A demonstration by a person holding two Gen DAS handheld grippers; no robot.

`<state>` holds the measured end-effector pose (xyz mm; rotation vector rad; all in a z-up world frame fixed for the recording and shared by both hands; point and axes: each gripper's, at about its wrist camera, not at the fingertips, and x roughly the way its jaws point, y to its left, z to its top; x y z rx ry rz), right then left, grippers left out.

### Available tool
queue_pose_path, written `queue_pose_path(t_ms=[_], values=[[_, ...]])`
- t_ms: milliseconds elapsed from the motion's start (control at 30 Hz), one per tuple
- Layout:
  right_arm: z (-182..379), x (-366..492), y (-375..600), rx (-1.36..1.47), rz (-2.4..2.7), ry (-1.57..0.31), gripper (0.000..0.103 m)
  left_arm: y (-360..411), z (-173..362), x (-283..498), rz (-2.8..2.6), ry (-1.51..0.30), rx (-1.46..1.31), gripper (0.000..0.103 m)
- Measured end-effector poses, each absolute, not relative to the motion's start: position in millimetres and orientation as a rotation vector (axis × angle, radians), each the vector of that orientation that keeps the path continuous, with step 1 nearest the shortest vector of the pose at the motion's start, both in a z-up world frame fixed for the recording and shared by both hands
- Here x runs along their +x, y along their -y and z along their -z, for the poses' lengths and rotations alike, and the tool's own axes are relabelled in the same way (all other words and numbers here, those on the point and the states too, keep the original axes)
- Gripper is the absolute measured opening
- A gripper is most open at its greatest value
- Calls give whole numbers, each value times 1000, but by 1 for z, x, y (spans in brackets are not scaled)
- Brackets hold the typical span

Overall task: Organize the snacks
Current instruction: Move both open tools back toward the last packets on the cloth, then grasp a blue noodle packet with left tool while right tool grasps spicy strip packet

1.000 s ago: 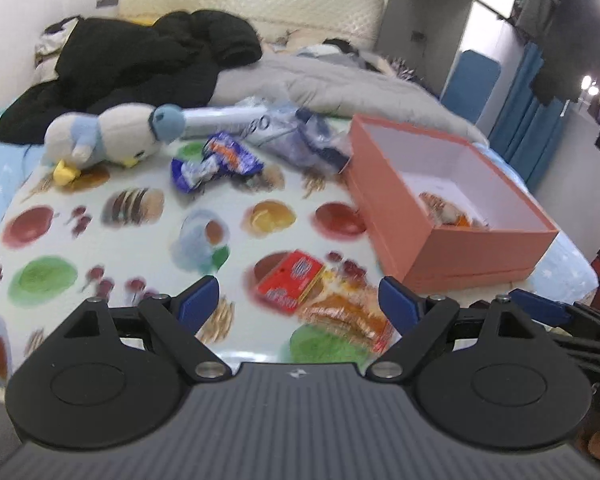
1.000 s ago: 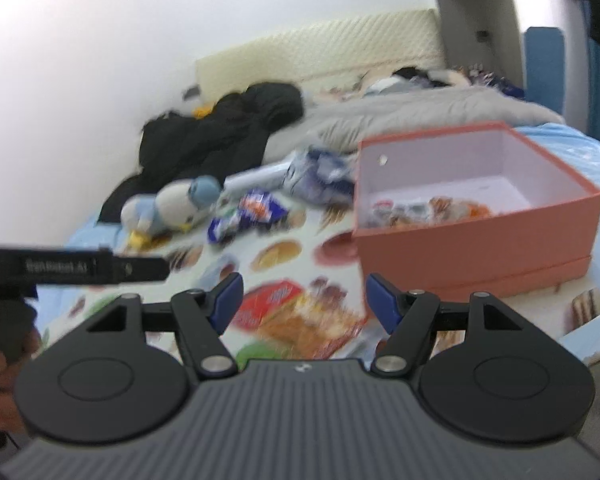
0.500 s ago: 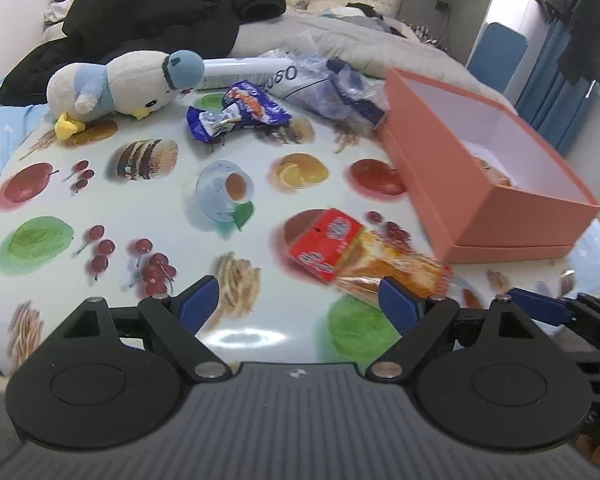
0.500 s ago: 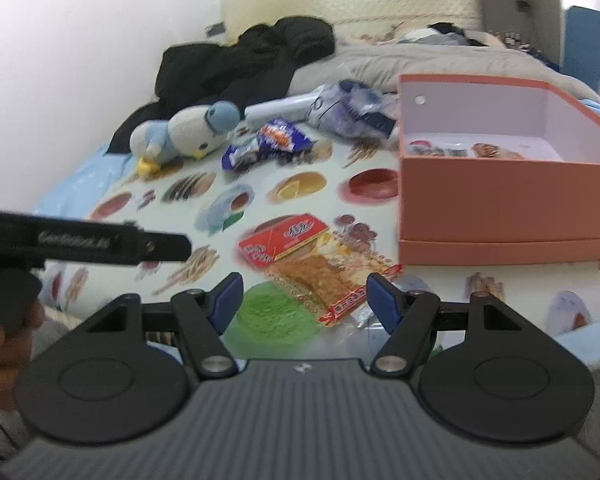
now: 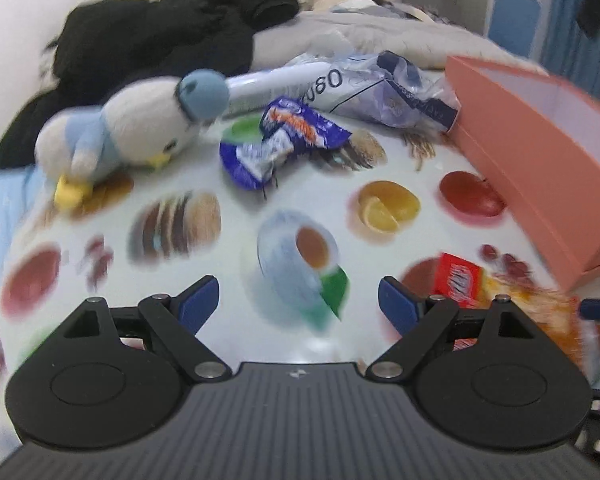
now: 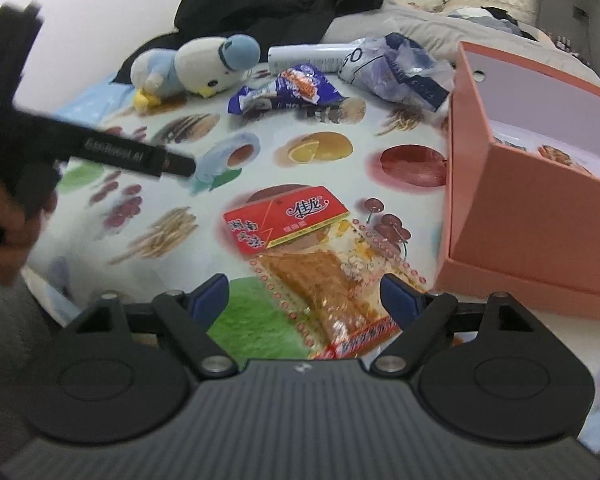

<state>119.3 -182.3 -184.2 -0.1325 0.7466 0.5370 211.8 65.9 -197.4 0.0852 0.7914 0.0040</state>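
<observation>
A red-topped clear snack packet (image 6: 312,256) lies on the food-print tablecloth, its lower end between the open jaws of my right gripper (image 6: 304,300); it also shows in the left wrist view (image 5: 464,284). A crumpled purple snack bag (image 6: 288,90) lies farther back, and in the left wrist view (image 5: 280,140). The orange box (image 6: 532,184) stands open at the right with some snacks inside; it also shows in the left wrist view (image 5: 540,152). My left gripper (image 5: 298,304) is open and empty above the cloth.
A blue-and-white plush bird (image 5: 132,128) lies at the back left. A clear plastic bag with a white tube (image 5: 364,84) lies behind the purple bag. Black clothes and a grey duvet lie on the bed beyond. The left gripper's body (image 6: 112,152) reaches in from the left.
Both grippers have moved forward over the table. The red packet now sits between the right gripper's jaws. The left gripper has shifted left toward the purple bag and plush.
</observation>
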Motion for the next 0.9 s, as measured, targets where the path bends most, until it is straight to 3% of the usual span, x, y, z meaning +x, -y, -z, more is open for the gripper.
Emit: queue_pose_path(t_ms=[433,667,767,867,900], values=[[202,138,182,-222,-582,-785,77,-51,208,339,101,-723,386,88],[206,143,186,-181,-608,-801,76,-46,232,382,108,-753,534,80],[209,146,185,-198,-616,-809,76,-47,244,395,103,-776,575,72],[210,145,184,-207,-621,-808,75,-52,250,402,97,-798,555,57],[210,146,184,-207,-621,-806,70,-52,251,404,91,-799,551,51]])
